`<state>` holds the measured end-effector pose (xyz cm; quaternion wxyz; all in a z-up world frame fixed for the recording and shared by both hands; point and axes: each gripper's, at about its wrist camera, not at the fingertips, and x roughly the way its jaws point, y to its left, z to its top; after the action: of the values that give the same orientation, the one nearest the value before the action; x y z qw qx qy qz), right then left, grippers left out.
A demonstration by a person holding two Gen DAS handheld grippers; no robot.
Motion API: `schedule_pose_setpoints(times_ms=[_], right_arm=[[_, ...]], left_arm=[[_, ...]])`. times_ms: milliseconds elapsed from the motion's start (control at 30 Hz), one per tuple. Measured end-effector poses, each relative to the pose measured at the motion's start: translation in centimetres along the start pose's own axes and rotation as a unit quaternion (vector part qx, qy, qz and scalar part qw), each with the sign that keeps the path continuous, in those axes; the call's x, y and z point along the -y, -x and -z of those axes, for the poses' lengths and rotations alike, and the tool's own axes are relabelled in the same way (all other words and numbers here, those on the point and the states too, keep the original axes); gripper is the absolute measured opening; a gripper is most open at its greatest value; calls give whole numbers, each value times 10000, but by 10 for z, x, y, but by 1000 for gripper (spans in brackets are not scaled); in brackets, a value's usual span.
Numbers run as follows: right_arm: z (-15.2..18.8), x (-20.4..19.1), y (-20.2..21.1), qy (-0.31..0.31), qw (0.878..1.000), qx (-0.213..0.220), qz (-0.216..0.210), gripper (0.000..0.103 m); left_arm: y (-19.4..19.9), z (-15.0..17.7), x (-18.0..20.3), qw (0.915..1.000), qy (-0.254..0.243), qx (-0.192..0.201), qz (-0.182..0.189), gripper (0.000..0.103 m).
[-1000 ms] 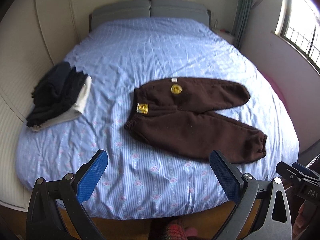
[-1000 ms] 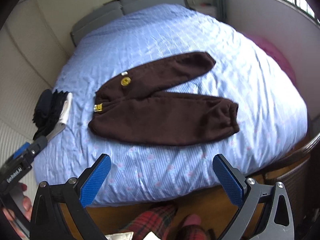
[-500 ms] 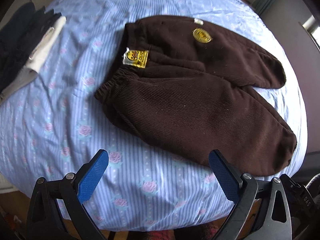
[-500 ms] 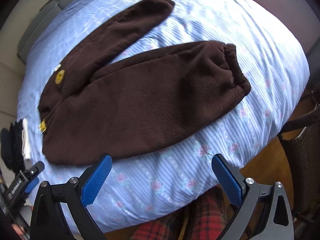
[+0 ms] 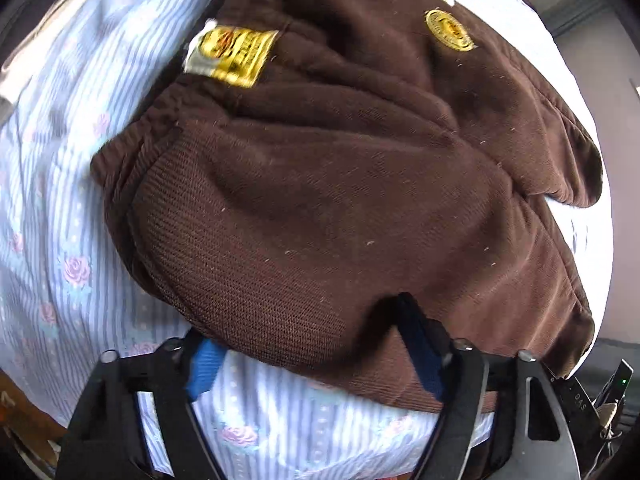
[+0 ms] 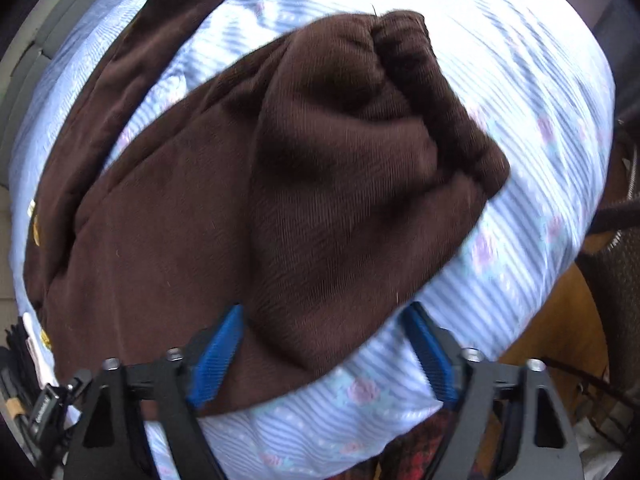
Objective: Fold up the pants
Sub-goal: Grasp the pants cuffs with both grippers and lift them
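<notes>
Brown corduroy pants (image 5: 340, 184) lie flat on the bed, legs spread apart, with a yellow waist label (image 5: 232, 54) and a round yellow badge (image 5: 450, 30). My left gripper (image 5: 316, 344) is open, its jaws straddling the near edge of the near leg just below the waistband. My right gripper (image 6: 324, 344) is open, its jaws straddling the near edge of the same leg (image 6: 320, 184) close to its gathered cuff (image 6: 436, 92). The far leg (image 6: 160, 40) stretches away at the upper left.
The bed (image 5: 52, 208) has a blue striped cover with pink roses; its near edge (image 6: 360, 420) lies just under both grippers. A wooden floor and a dark wicker basket (image 6: 616, 292) are to the right. Red plaid cloth (image 6: 416, 456) shows below.
Both grippers have moved forward and down from well above the bed to the near edge of the near pant leg. Their jaws have narrowed a little but stay open.
</notes>
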<state>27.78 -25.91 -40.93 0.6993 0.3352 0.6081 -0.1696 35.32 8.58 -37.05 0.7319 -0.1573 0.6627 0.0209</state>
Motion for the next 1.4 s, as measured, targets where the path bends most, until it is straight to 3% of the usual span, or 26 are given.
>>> schedule_pose_setpoints(times_ms=[33,67,100,200,333,433,633,833,1133,1267,1400], right_arm=[[-4,0,1,4,10000,-10,-18,62],[-8,0,4,6,10000,-5,-13,46],[-13,-3,9,38,10000,-16,26,36],[-18,-16,36,363,9992,114,-110,23],[-20,-33,90,868,9950,179,-468,21],[-17,-34,132,930,9920,171,-833,20],[-7,-50,197,1128,9854,55,-1274,18],[-43,-62,194,721,9879,206,-1355,18],[-139,-122,183,449,9840,973,-1427,17],[-191,-155,150,430,9856,1028,-1275,16],[-232,-181,105,487,9896,754,-1127,16]], left_arm=[[4,-1,2,10000,-17,57,-45,56],[8,-2,4,9998,-59,94,-134,43],[14,-2,7,9997,-99,120,-166,39],[36,-2,11,9994,-133,305,-80,30],[78,3,21,9976,-215,662,-10,24],[116,11,33,9946,-447,924,-174,22],[144,11,30,9944,-398,959,-204,22],[141,-17,40,9954,-152,868,-380,22],[140,-108,56,9907,340,1221,-487,22],[122,-153,64,9900,655,1092,-611,22],[91,-184,71,9894,740,854,-908,23]])
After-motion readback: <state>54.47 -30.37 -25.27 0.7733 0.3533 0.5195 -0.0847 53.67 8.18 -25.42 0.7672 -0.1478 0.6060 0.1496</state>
